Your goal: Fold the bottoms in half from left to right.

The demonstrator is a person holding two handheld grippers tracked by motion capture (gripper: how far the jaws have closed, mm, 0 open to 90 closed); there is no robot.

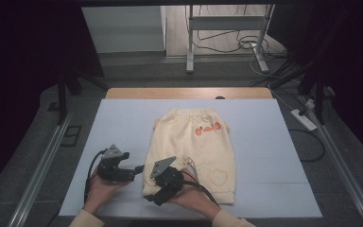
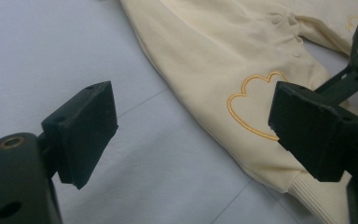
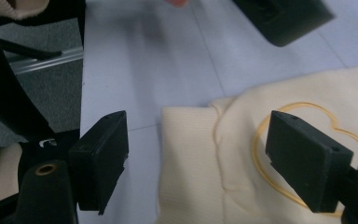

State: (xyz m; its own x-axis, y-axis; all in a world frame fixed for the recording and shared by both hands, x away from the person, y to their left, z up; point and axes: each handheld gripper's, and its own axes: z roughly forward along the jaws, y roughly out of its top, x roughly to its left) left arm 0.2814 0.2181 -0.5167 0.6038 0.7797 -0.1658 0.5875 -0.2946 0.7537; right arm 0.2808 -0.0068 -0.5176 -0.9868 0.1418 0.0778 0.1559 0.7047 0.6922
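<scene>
Cream baby trousers (image 1: 196,151) lie flat on the pale blue sheet (image 1: 123,123), waistband away from the person. Left gripper (image 1: 139,169) sits just beside the near left leg cuff (image 3: 186,154), jaws apart, nothing between. Right gripper (image 1: 151,197) hovers at that cuff, jaws wide; contact apparently none, though the view blurs.
</scene>
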